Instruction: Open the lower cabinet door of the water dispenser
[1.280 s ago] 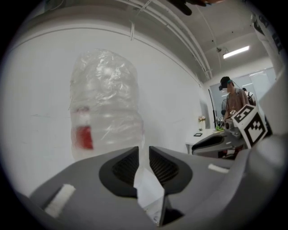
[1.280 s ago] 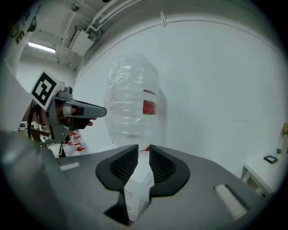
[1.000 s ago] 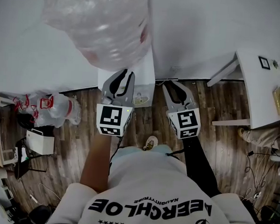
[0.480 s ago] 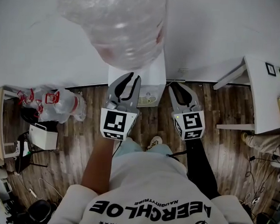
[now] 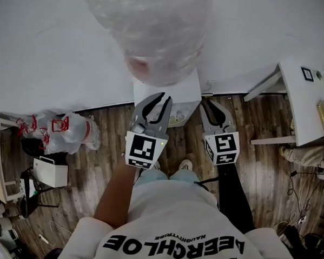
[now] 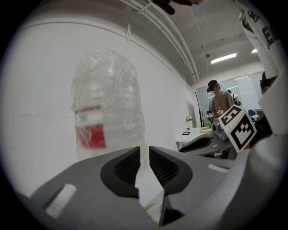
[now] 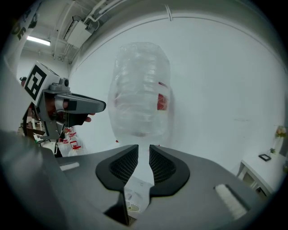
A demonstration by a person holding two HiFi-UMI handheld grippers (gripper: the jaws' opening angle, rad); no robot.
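Vs a sec ago, the white box-shaped water dispenser w/ its clear plastic-wrapped bottle sits further right in head view, against the wall. Left gripper & right gripper hover at its front, jaws slightly apart, empty. Bagged spare bottles lie left, white table right.

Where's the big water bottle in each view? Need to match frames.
Head view: water bottle top centre, on the white dispenser.
Left gripper view: water bottle left of centre, above the jaws.
Right gripper view: water bottle centre, above the jaws.
Shared landmark: the white dispenser under it.
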